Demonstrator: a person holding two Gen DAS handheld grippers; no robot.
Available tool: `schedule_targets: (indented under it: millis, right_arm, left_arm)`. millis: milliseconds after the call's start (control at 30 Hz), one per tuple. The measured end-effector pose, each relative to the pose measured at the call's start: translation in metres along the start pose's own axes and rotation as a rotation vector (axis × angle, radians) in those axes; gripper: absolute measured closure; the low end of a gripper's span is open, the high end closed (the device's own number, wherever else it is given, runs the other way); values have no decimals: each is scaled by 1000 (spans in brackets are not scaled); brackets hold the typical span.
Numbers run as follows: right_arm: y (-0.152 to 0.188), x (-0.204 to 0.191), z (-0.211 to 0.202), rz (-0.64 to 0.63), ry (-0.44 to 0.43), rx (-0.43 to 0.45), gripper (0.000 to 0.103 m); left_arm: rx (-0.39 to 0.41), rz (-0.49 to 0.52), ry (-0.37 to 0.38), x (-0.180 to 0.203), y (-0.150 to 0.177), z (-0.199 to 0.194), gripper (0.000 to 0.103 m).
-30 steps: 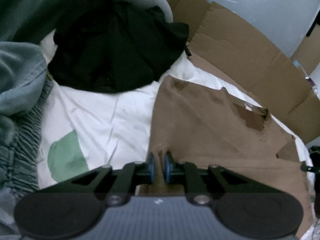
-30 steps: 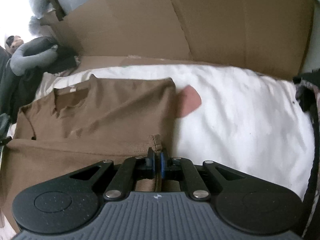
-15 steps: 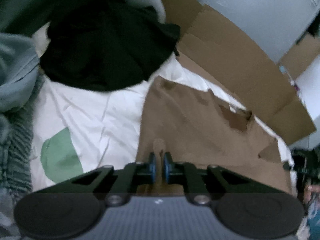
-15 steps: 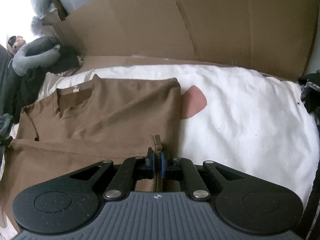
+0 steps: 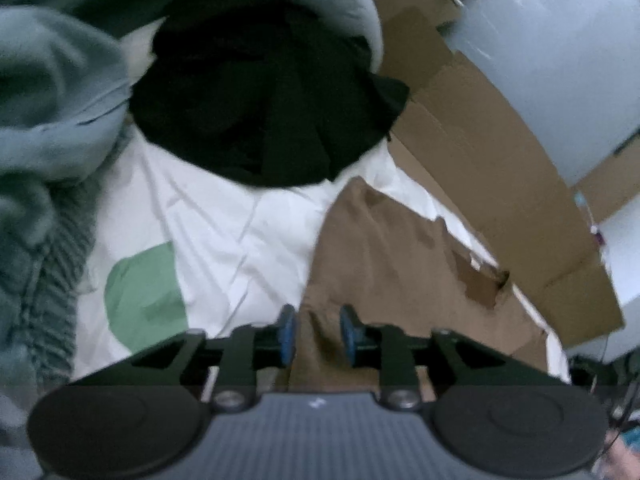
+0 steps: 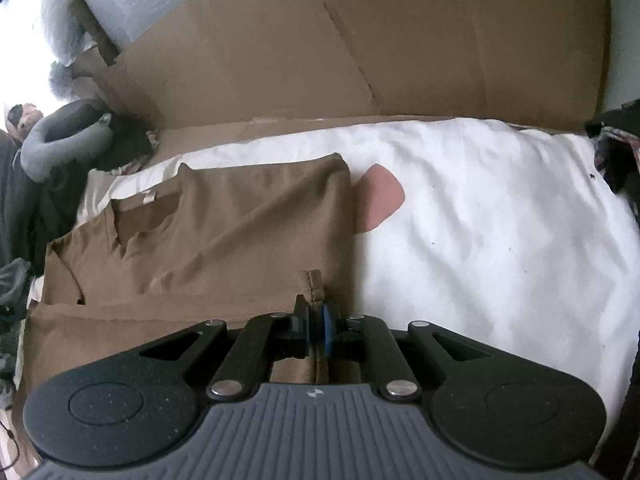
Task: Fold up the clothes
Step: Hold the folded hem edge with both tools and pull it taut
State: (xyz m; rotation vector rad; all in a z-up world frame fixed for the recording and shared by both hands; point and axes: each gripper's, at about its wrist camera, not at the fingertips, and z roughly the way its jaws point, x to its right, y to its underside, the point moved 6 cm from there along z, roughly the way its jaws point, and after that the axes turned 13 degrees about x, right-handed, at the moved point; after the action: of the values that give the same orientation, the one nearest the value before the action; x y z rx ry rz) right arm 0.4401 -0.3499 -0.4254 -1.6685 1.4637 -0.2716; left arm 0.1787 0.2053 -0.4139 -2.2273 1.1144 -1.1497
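Black clothes pile [image 5: 264, 104] (crumpled) beyond brown shirt [image 5: 384, 248]; cardboard [image 6: 360, 40] behind.

1. Shirt [image 6: 240, 216] is lying on the sheet [image 6: 480, 240], left of frame centre.
2. Cardboard [image 6: 360, 40] is standing behind it, across the top.
3. Clothes pile [image 5: 260, 100] is sitting at upper left of the left view.

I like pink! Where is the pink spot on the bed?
In the right wrist view, the pink spot sits on the white sheet, touching the right edge of the brown shirt, below the cardboard.
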Motion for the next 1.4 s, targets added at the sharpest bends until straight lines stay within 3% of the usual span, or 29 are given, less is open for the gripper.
schedule_targets:
  millis: [200, 400, 500, 567, 633, 733, 833, 867, 1033, 1267, 1400]
  right_arm:
    - [0, -3, 3, -40, 0, -15, 97]
    - [1, -2, 6, -47, 3, -22, 97]
    - [1, -4, 8, -58, -4, -20, 97]
    - [0, -5, 8, -69, -3, -17, 98]
    - [-2, -5, 7, -71, -1, -3, 98]
    - [-5, -3, 3, -42, 1, 25, 99]
    - [-3, 0, 2, -10, 5, 27, 99]
    - [-1, 1, 3, -13, 10, 18, 99]
    - [2, 1, 5, -21, 5, -7, 97]
    - [4, 1, 6, -23, -4, -13, 97]
    - [6, -1, 7, -46, 2, -19, 97]
  left_arm:
    - [-40, 152, -26, 4, 6, 11, 69]
    - [-58, 225, -10, 12, 12, 21, 71]
    - [-44, 224, -18, 15, 10, 28, 76]
    - [-45, 244, -22, 18, 11, 31, 93]
    - [-25, 244, -20, 20, 9, 28, 94]
    - [1, 135, -19, 12, 4, 20, 94]
    - [8, 42, -23, 3, 2, 15, 92]
    - [5, 35, -26, 1, 2, 14, 86]
    - [-19, 85, -18, 6, 5, 10, 67]
    - [-99, 321, -20, 25, 21, 24, 72]
    - [-83, 308, -34, 20, 16, 29, 72]
